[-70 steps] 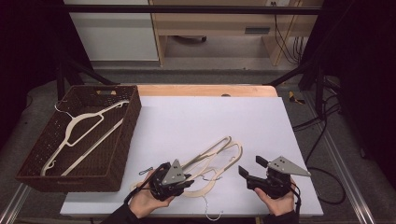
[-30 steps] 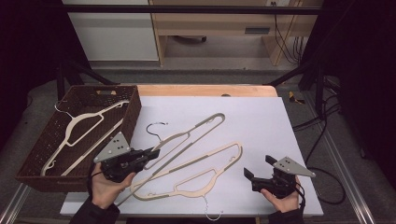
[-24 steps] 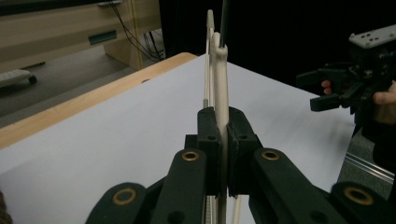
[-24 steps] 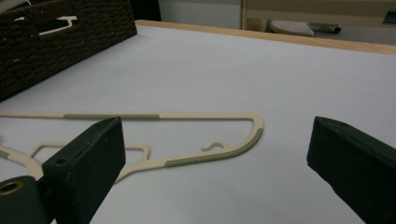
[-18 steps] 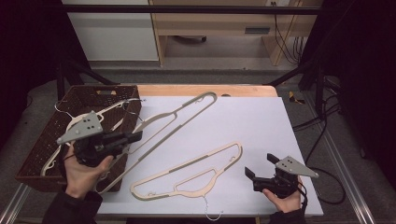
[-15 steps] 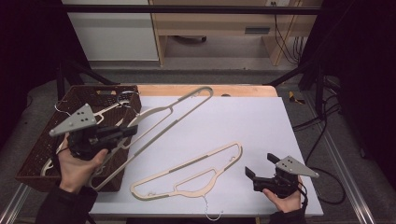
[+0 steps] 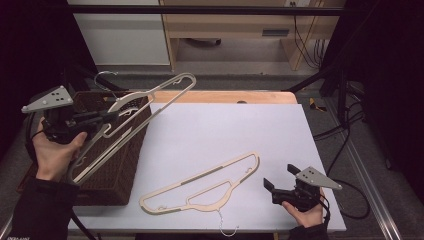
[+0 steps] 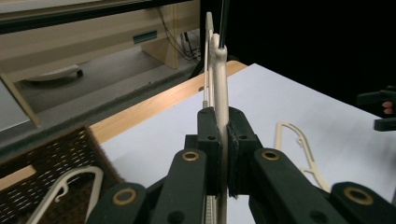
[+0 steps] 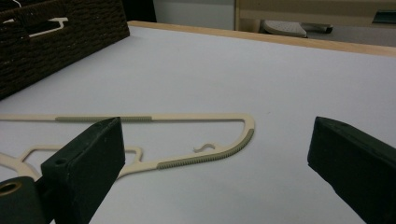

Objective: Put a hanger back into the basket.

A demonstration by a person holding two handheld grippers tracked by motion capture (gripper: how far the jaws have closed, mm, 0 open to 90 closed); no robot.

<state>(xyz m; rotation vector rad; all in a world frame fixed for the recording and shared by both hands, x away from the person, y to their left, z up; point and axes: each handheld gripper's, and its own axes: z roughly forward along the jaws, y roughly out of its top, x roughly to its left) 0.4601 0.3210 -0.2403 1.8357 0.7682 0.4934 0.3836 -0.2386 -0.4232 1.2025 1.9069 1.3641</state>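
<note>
We see the white surface (image 7: 225, 125), then the dark wicker basket (image 7: 112, 172) directly beneath the left gripper (image 7: 102, 118). Its fingers (image 8: 208, 140) pinch a cream hanger (image 7: 150, 97), lifted and slanting up and away from them over the basket rim. A second hanger (image 7: 200, 185) lies flat just ahead of the right gripper (image 7: 280, 179), whose fingers (image 9: 88, 158) are spread, holding nothing.

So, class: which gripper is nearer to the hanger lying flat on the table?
Right. The right gripper sits open just beside the flat hanger; the left gripper holds another hanger over the basket.
</note>
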